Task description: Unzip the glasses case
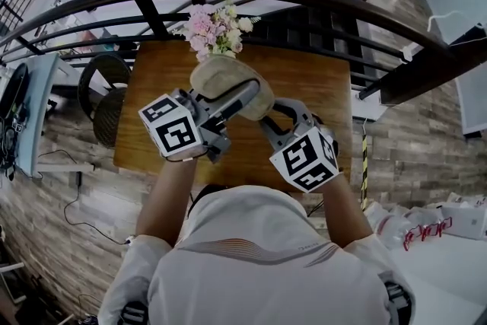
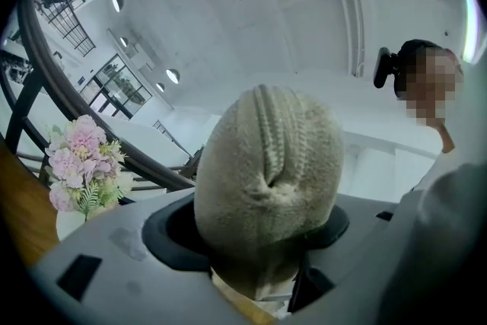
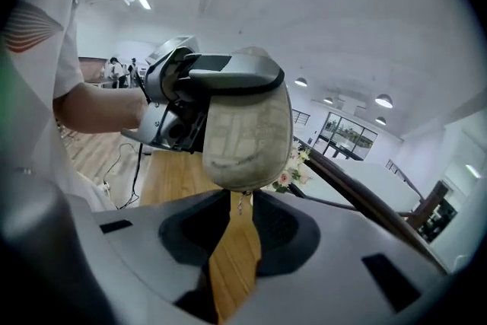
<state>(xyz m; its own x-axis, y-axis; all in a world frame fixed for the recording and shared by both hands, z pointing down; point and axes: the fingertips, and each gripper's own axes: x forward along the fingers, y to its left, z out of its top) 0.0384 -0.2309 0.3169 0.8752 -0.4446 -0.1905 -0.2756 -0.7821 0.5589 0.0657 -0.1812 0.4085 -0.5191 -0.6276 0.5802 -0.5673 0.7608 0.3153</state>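
Holding beige fuzzy fabric glasses case (image 1: 228, 78) clamped in left gripper (image 2: 262, 231), lifted clear of brown wooden table (image 1: 308, 80). Right gripper (image 3: 237, 221) jaws narrow, not closed. Small metal zipper pull (image 3: 240, 202) dangles at their tips, looks unpinched to me. My plan: nudge forward so pull sits deep between pads, close fully, then draw along zip line following case curve. Left grip must be firm or case twists out. Thin tab may slip.
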